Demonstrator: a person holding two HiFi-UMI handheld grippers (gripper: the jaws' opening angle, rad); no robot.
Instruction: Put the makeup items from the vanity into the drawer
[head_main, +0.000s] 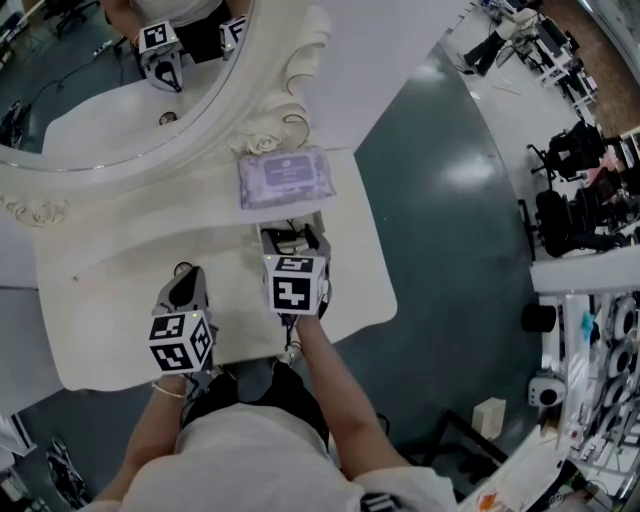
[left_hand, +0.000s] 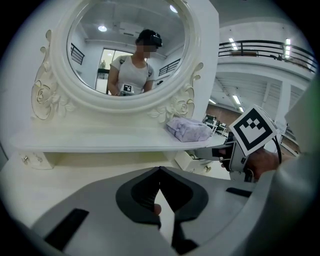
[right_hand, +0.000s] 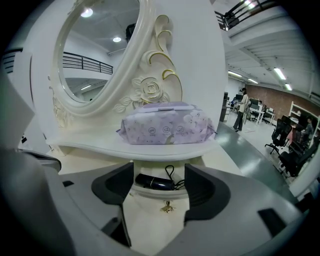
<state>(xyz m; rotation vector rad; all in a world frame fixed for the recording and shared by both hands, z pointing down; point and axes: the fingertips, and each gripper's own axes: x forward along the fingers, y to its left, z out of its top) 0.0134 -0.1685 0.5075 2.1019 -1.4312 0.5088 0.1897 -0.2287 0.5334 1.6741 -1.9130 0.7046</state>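
A purple wipes pack (head_main: 285, 176) (right_hand: 167, 125) lies on the vanity's raised shelf (head_main: 200, 195) below the oval mirror (head_main: 110, 80). Under the shelf a small drawer (right_hand: 162, 192) with a gold knob (right_hand: 166, 206) stands open. A dark slim item with a looped cord (right_hand: 155, 182) lies in it. My right gripper (head_main: 292, 240) (right_hand: 160, 175) is open and empty, its jaws level with the drawer front. My left gripper (head_main: 185, 278) (left_hand: 160, 171) hovers over the vanity top to the left, its tips closed together. A small pinkish bit shows low between its pads; what it is stays unclear.
The white vanity top (head_main: 120, 290) spreads left of both grippers, with its front edge close to the person's body. The mirror's carved frame (right_hand: 150, 90) rises behind the shelf. Grey floor (head_main: 450, 220) lies to the right, with office chairs (head_main: 575, 210) far off.
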